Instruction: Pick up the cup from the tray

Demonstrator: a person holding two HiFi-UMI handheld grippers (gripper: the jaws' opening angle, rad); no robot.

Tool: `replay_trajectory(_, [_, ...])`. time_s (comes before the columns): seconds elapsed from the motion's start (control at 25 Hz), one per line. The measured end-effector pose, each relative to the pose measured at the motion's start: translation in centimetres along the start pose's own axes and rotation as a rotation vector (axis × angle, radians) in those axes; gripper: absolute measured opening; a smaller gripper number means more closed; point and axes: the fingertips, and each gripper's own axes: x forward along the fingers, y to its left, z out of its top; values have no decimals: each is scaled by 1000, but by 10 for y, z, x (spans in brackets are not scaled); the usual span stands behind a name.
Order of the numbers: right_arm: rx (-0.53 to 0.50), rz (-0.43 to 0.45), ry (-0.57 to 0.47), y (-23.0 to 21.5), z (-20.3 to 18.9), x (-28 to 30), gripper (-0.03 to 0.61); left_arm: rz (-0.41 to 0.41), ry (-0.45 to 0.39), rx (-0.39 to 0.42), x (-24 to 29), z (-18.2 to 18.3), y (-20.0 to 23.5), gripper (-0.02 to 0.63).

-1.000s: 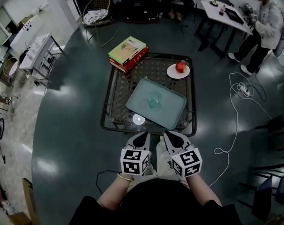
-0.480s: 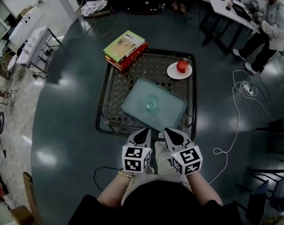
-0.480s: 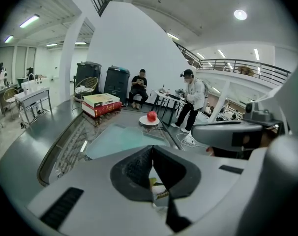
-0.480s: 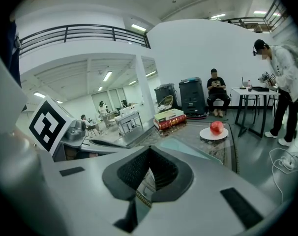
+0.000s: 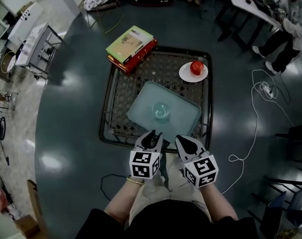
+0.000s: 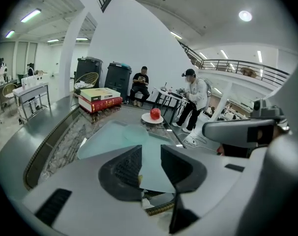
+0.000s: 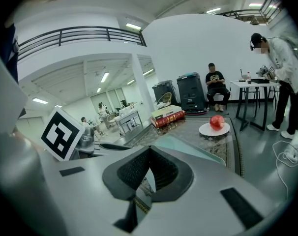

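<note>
Tray: pale green translucent plastic tray (image 5: pixel 141 114), rectangular with rounded corners and a shallow raised rim, smooth and faintly glossy, lying skewed on the table
Cup: small clear glass cup (image 5: pixel 161 110), round and upright, standing on the tray near its middle, touched by neither gripper; from the left gripper view it is only a faint rounded shape on the tray
Table: low rectangular table (image 5: pixel 118 108) beneath the tray, a glass top over dark woven mesh, bounded by a thin dark metal frame with rounded corners
Plate: flat round white plate (image 5: pixel 187 76), past the tray's far right corner and apart from it
Apple: shiny red round apple (image 5: pixel 197 67), sitting on the plate
Books: stack of hardback books (image 5: pixel 131 44), a green-covered one on a red-covered one, past the tray's far left corner
Left gripper: white moulded gripper with a black-and-white marker cube (image 5: pixel 150 138), just short of the tray's near edge; its dark ribbed pads (image 6: pixel 127 166) stand a narrow gap apart and the jaws are opening, with nothing between them
Right gripper: matching white gripper with its own marker cube (image 5: pixel 186 143), beside the left one at the tray's near right corner; its ribbed pads are pressed together and it holds nothing
Floor: smooth dark grey-green floor (image 5: pixel 71 133) all round the tray's table, glossy enough to show pale light patches
</note>
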Motion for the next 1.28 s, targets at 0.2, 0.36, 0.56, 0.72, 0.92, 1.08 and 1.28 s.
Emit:
replay_trajectory(0.2, [25, 0, 9, -7, -4, 10, 5, 12, 29, 48, 25, -7, 9, 183])
replay_trajectory(0.36, [39, 4, 15, -10, -6, 16, 5, 16, 47, 57, 46, -10, 14, 233])
replay_trajectory(0.56, [55, 12, 29, -13, -13, 22, 5, 45, 84, 50, 73, -15, 26, 274])
replay_trajectory(0.72, [66, 18, 44, -15, -20, 25, 5, 65, 97, 73, 90, -19, 33, 310])
replay_trajectory(0.92, [76, 14, 56, -21, -26, 27, 5, 78, 96, 69, 111, -20, 39, 351])
replay_trajectory(1.08, [83, 16, 64, -25, -30, 28, 5, 101, 105, 84, 119, -19, 43, 363])
replay_trajectory(1.28, [92, 17, 76, -26, -34, 29, 5, 112, 97, 89, 129, -18, 48, 365])
